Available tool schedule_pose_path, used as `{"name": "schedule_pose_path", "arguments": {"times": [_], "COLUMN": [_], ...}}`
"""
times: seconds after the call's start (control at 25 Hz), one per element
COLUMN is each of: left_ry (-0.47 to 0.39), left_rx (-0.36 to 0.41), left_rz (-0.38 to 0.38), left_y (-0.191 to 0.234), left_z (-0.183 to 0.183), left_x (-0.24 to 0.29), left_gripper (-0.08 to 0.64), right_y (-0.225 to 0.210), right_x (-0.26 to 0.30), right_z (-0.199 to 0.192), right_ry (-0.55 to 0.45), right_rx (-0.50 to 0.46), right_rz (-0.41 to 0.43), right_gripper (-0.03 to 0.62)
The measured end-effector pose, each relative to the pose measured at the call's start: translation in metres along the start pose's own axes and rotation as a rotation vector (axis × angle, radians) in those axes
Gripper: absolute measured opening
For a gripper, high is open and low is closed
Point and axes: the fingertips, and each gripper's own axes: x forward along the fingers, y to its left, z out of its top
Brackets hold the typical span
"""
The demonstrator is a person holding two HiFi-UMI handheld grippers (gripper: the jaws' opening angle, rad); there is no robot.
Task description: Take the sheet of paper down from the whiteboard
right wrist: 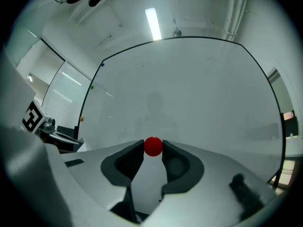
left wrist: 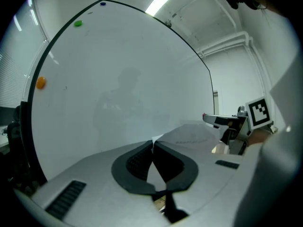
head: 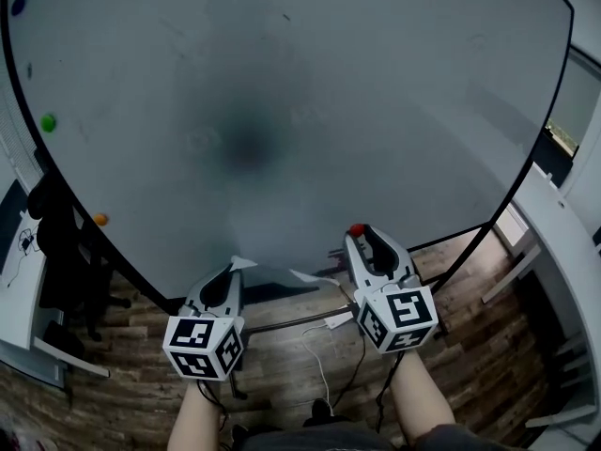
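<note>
1. Two hand-held grippers appear at 6 o'clock in the head view, below the lower rim of the whiteboard (head: 329,111) and above a wood-plank floor (head: 470,346).
2. Left gripper (left wrist: 153,145): jaws fully closed, pinching one corner of the sheet of paper (left wrist: 191,136) between the pad tips.
3. Sheet of paper: from the pinched corner it runs out toward 3 o'clock of the left gripper, bowed upward, in front of the lower part of the board. Its far side reaches close to the right gripper. Whether any edge touches the board cannot be told.
4. Right gripper (head: 360,237): jaws closed down to a narrow gap, clamping a round red magnet (right wrist: 153,145) between the tips. The sheet lies at 9 o'clock of this gripper in the head view, just beside it.
5. Three other magnets sit along the left rim of the board in the head view: a dark blue magnet (head: 18,6) at 11 o'clock, a green magnet (head: 48,122) at 9 o'clock and an orange magnet (head: 100,219) at 8 o'clock. All are well apart from the sheet.
6. Board surface: otherwise bare, carrying a dim reflection at its centre.
</note>
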Motion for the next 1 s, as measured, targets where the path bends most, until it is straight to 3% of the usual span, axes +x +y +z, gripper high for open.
{"name": "schedule_pose_path", "arguments": {"times": [0.44,1.0], "left_ry": [0.036,0.049], "left_rx": [-0.003,-0.032], "left_rz": [-0.106,-0.250], "left_y": [0.070,0.148], "left_z": [-0.028,-0.060], "left_x": [-0.082,-0.177], "left_gripper": [0.012,0.012], "right_y": [0.095,0.239], "right_x": [-0.020,-0.065], "right_z": [-0.024,-0.035], "right_ry": [0.061,0.115], "right_rx": [0.027,-0.013], "right_rz": [-0.142,-0.276], "right_gripper": [0.126,0.125]}}
